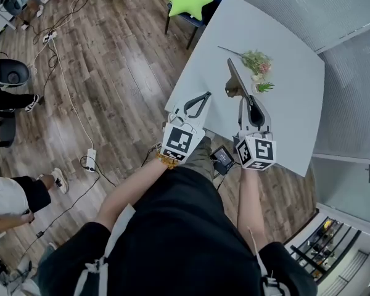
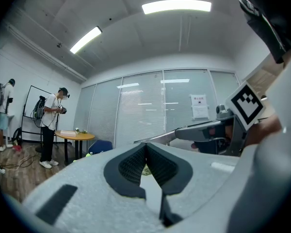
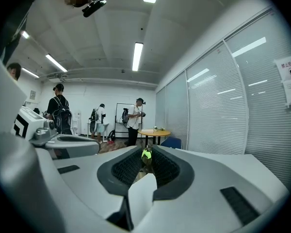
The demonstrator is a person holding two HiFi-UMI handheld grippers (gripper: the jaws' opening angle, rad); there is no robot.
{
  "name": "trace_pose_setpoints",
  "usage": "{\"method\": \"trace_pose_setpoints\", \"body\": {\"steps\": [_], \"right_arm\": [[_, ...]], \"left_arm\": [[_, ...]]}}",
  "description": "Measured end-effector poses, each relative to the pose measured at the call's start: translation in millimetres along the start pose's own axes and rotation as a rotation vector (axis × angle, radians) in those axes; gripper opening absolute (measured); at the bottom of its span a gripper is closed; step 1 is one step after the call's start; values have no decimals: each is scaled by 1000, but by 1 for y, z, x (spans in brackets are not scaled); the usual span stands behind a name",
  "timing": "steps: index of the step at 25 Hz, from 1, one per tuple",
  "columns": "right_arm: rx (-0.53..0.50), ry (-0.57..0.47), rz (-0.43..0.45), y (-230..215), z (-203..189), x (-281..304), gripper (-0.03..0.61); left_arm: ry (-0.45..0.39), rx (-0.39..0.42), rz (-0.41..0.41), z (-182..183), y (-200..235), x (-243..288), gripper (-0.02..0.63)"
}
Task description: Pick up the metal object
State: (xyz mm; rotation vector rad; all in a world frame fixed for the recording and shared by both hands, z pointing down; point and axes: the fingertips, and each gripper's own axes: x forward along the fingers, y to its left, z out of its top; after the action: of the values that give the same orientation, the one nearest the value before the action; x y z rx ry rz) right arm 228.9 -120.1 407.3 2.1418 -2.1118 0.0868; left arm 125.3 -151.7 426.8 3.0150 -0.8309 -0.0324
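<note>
Two grippers are being held out over the near edge of the white table (image 1: 283,116) by a person in black standing at it. The right gripper (image 1: 246,103) is clamping the metal object (image 1: 235,80), a long flat strip, by its near end. The rest of the strip is reaching out past the jaws toward the far side of the table, lifted off the tabletop (in the left gripper view it is jutting out level against the window blinds). The left gripper (image 1: 203,99) is hovering just beside it, jaws pressed together at the tips and holding nothing. A small bunch of flowers (image 1: 257,62) is lying on the table near the strip's far end. A green star cushion (image 1: 187,0) is sitting on a chair at the table's far corner.
</note>
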Motion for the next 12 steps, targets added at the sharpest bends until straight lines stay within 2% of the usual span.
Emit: {"method": "trace_pose_setpoints", "body": {"steps": [5, 12], "right_arm": [[-30, -40, -26, 3, 6, -9, 60], [-15, -53, -33, 7, 2, -19, 57]], "left_arm": [[-11, 2, -13, 5, -3, 0, 11], [-14, 11, -32, 6, -8, 2, 11]]}}
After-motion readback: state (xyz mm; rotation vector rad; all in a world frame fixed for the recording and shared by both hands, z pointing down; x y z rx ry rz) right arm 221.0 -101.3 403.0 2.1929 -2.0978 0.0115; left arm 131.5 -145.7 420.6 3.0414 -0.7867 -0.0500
